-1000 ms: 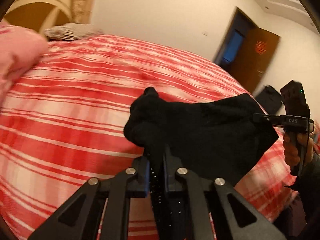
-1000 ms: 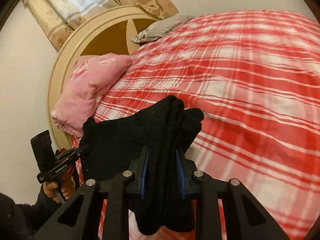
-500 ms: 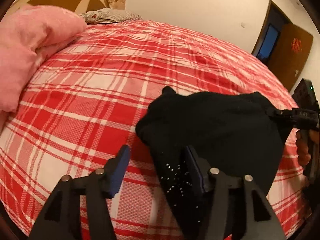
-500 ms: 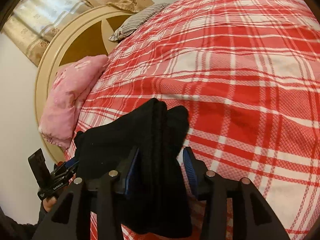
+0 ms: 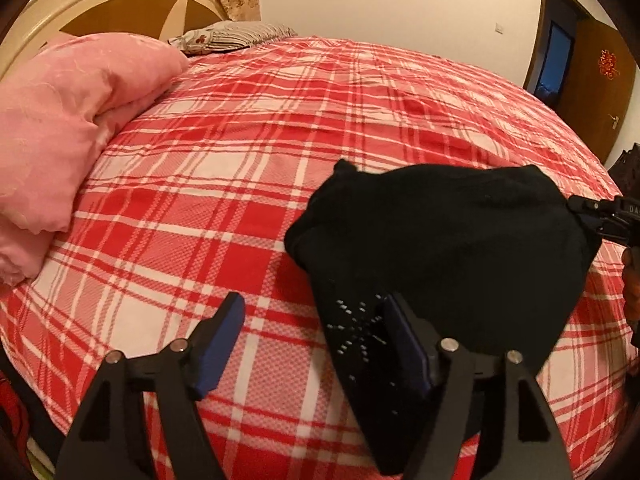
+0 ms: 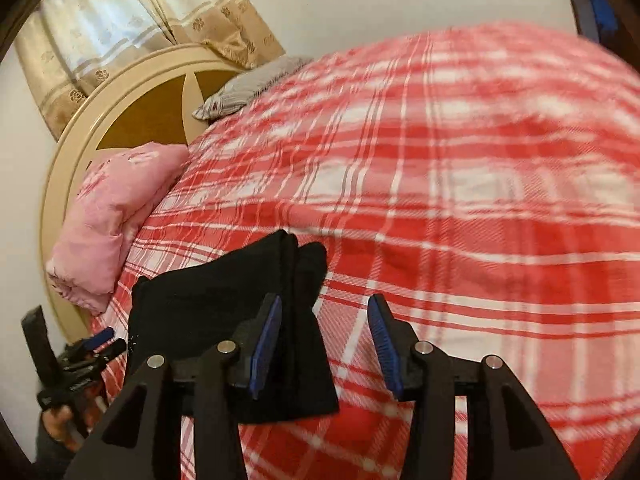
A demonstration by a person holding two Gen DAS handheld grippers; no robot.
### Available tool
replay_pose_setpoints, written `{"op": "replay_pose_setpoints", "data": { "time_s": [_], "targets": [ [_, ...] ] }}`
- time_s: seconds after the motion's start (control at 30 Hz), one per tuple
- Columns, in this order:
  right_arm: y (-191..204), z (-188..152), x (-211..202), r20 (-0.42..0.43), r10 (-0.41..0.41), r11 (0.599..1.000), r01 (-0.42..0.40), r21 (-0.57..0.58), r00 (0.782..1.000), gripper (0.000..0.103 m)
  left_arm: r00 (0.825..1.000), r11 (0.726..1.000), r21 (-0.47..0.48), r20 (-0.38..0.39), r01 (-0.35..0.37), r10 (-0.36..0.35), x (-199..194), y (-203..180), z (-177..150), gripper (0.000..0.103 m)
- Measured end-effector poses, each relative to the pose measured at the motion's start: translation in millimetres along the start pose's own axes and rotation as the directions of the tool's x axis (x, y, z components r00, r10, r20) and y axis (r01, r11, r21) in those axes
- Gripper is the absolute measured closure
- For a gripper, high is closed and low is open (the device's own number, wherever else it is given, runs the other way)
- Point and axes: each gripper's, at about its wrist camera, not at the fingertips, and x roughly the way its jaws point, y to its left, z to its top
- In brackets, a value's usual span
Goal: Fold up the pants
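Pants (image 5: pixel 448 248) lie bunched on the bedspread (image 5: pixel 240 168), near the bed's close edge. My left gripper (image 5: pixel 316 332) sits at their left end; they lie against its right pad only, jaws opening. My right gripper (image 6: pixel 324 320) is at their right end; they touch its left pad. Quilt (image 5: pixel 60 132) lies left of the pants, toward the headboard (image 6: pixel 132 120). Pillow (image 5: pixel 232 36) behind the quilt, against the headboard.

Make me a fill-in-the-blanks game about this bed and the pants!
1. The pants are the colour ____.
2. The bedsheet has red and ____ checks.
3. The folded blanket near the headboard is ____.
4. The pants lie on the ____.

Missing words: black; white; pink; bed
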Motion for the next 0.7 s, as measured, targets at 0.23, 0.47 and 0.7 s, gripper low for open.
{"op": "replay_pose_setpoints", "data": {
  "time_s": [0.23, 0.47, 0.7],
  "targets": [
    [26.6, -18.4, -72.3, 0.127, -0.056, 0.995, 0.065, -0.071, 0.990, 0.055, 0.997, 1.000, 0.000, 0.076, 0.021, -0.021, -38.9, -11.3, -1.0, 0.028],
    [45.2, -29.6, -116.3, 0.225, -0.054, 0.994, 0.075, -0.083, 0.973, 0.055, 0.984, 0.999, 0.010, 0.172, 0.042, -0.043, -78.4, -28.2, 2.7, 0.025],
    [65.6, -33.6, -138.6, 0.288, -0.061, 0.984, 0.106, -0.145, 0.956, 0.054, 0.965, 0.999, 0.012, 0.258, 0.046, -0.048, -107.8, -38.2, 5.1, 0.006]
  ]
}}
